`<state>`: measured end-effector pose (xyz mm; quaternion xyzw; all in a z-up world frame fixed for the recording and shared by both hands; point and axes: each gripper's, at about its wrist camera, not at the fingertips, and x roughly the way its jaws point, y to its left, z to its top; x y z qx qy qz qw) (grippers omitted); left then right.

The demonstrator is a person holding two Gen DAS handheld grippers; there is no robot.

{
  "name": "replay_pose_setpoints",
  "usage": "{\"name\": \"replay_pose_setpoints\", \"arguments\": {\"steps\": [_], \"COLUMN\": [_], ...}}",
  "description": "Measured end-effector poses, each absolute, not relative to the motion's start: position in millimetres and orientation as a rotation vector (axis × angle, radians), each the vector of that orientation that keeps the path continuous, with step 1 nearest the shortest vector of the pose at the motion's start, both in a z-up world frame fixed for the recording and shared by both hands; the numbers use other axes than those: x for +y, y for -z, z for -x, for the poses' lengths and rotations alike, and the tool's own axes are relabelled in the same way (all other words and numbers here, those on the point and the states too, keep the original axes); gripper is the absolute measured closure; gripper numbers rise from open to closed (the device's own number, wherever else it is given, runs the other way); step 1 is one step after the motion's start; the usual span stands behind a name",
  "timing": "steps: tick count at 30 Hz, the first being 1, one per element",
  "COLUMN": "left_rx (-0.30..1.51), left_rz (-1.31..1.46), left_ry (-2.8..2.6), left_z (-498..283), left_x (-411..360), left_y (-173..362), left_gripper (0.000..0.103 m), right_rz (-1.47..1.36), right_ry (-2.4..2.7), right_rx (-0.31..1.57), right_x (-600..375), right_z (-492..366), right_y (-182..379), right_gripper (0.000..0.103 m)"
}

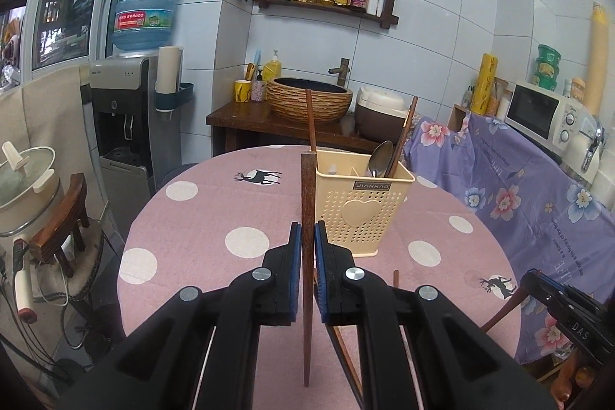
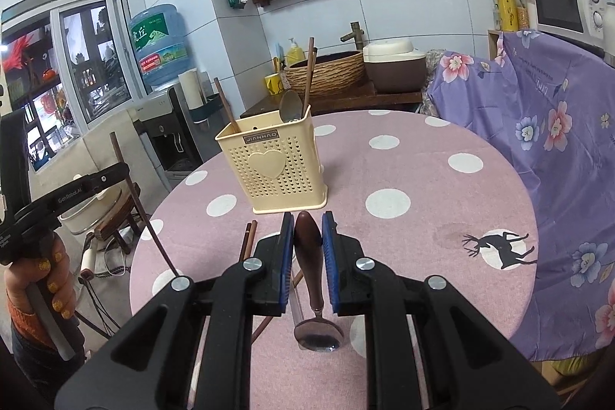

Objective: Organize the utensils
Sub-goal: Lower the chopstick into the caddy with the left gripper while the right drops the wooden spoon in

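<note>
Both tools loaded, raised above the table (image 2: 423, 179), short of the holder. Left gripper (image 1: 307, 237) pinches a dark wooden chopstick (image 1: 307, 202) near mid-length, stick upright, thin end hanging below the jaws; risk: the narrow stick could pivot or slide in the pads on the way over, and its low tip could catch the holder's rim or the utensils still lying on the cloth. Right gripper (image 2: 308, 229) is pressed onto the brown wooden handle of a spoon (image 2: 309, 256), metal bowl hanging down at the near end; risk: the bowl's weight may swing the spoon in the grip, and it would have to go in handle-up or be turned first. Utensil holder (image 2: 275, 168): cream plastic, perforated, heart on the front, standing free mid-table, already carrying a metal spoon (image 2: 290, 106) and several chopsticks in its far compartments. It looks light, so a sideways knock from either load could tip or shove it. With both hands closing on one small opening, the tools could collide. More chopsticks (image 2: 248, 237) lie on the cloth just near of the holder.
</note>
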<state>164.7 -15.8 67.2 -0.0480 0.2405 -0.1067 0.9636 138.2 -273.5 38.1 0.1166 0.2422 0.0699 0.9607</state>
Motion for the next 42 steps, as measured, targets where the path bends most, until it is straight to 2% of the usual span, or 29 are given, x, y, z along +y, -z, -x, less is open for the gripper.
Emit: {"name": "replay_pose_setpoints", "arguments": {"steps": [8, 14, 19, 25, 33, 41, 42], "left_rx": [0.45, 0.385, 0.364, 0.369, 0.509, 0.585, 0.585], "left_rz": [0.109, 0.116, 0.127, 0.127, 0.144, 0.146, 0.148], "left_ry": [0.295, 0.297, 0.25, 0.229, 0.229, 0.224, 0.223], "left_z": [-200, -254, -294, -323, -345, -353, -352], "left_x": [-20, -31, -44, -58, -57, -56, -55], "left_y": [-118, -192, -212, -184, -113, -78, -77], "left_gripper": [0.095, 0.095, 0.095, 0.095, 0.095, 0.095, 0.095], "right_rz": [-0.231, -0.183, -0.159, -0.161, -0.169, -0.158, -0.169], "right_ry": [-0.227, -0.228, -0.207, -0.179, -0.186, -0.171, -0.182], "right_rx": [0.471, 0.357, 0.302, 0.378, 0.503, 0.497, 0.498], "right_x": [-272, -257, -239, -226, -221, -220, -221], "right_z": [-192, -257, -310, -356, -375, -375, -375], "right_y": [-82, -165, -209, -174, -113, -92, -90], "right_gripper": [0.087, 0.087, 0.087, 0.087, 0.087, 0.087, 0.084]}}
